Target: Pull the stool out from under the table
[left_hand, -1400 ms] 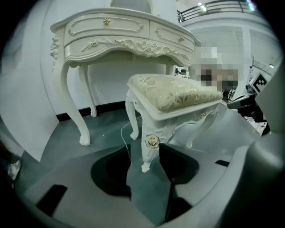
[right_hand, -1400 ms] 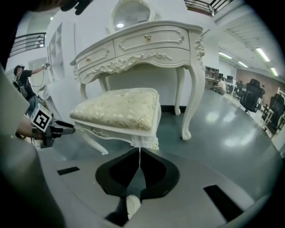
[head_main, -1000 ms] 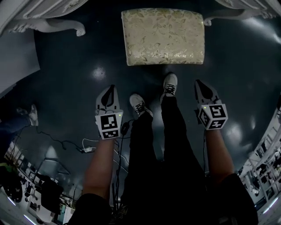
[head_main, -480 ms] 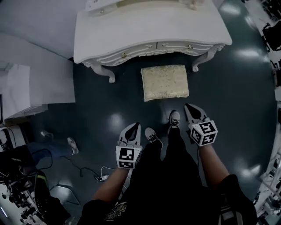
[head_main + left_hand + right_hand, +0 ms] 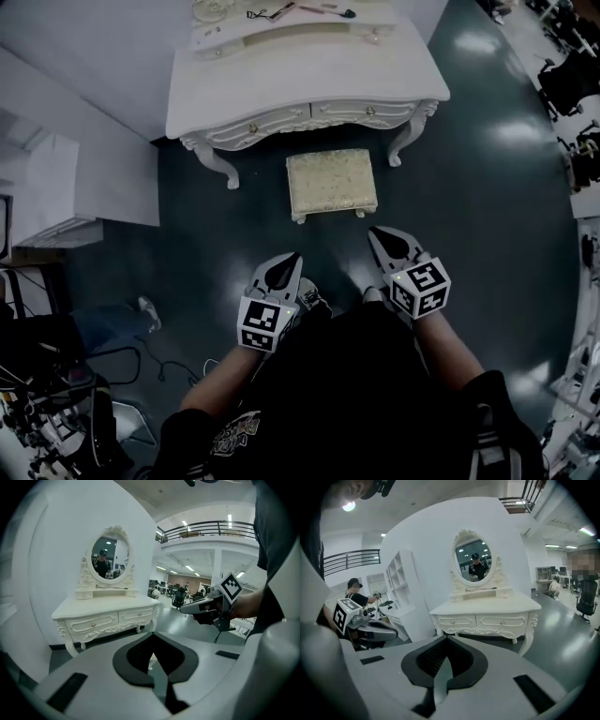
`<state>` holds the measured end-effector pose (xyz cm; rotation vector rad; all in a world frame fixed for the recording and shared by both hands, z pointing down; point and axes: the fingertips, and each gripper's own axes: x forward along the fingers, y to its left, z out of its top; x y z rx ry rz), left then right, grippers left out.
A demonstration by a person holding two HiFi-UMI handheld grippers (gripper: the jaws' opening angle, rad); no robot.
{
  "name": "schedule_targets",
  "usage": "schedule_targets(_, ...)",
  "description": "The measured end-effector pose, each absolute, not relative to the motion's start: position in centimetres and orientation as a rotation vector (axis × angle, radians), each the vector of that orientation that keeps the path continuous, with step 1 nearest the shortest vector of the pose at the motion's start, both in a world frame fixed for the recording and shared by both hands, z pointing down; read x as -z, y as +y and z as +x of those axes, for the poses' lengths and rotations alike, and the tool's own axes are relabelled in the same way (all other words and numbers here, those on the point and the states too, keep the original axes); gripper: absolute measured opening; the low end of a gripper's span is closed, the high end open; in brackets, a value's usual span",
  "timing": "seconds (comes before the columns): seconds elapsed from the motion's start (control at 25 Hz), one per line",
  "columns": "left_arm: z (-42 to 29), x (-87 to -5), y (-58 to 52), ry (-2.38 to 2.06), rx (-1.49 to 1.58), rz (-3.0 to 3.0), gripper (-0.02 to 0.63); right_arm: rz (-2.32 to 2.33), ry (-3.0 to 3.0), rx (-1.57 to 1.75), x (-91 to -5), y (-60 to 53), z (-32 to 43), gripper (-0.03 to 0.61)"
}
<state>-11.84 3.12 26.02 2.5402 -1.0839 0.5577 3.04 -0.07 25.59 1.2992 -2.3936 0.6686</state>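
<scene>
The stool [image 5: 332,183], with a cream floral cushion and short white legs, stands on the dark floor just in front of the white dressing table [image 5: 300,89], with its whole seat showing. My left gripper [image 5: 287,260] and right gripper [image 5: 380,235] hang side by side short of the stool, not touching it. Both are shut with nothing in them. In the left gripper view the shut jaws [image 5: 153,637] point at the table [image 5: 108,616]. The right gripper [image 5: 446,640] also faces the table [image 5: 487,616] and its oval mirror [image 5: 473,559].
A white shelf unit [image 5: 56,187] stands left of the table. Cables [image 5: 178,370] and another person's foot [image 5: 145,314] are on the floor at the lower left. Office chairs [image 5: 572,84] line the right side. Small items [image 5: 281,14] lie on the tabletop.
The head view has pulled back and up, so the stool looks smaller and farther and the whole table now shows. Both grippers stay shut and empty, short of the stool.
</scene>
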Motion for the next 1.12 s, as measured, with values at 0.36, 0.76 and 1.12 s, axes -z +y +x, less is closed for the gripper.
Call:
schedule_targets(0.36,-0.3,-24.6,10.6,-1.087,-0.473,2.439,0.008,1.073,-2.535,-0.605,-22.4,7.0,9.3,0.028)
schedule_targets(0.76,7.5,-22.3,18.2,-1.172,-0.431,2.398,0.008,0.900,-2.619,-0.612,-21.3,15.2,15.6,0.028)
schedule_targets(1.12,8.1,-22.0,21.4,-1.230,-0.455,2.399,0.008,0.814,-2.652,-0.686,-21.4,19.2,15.5,0.028)
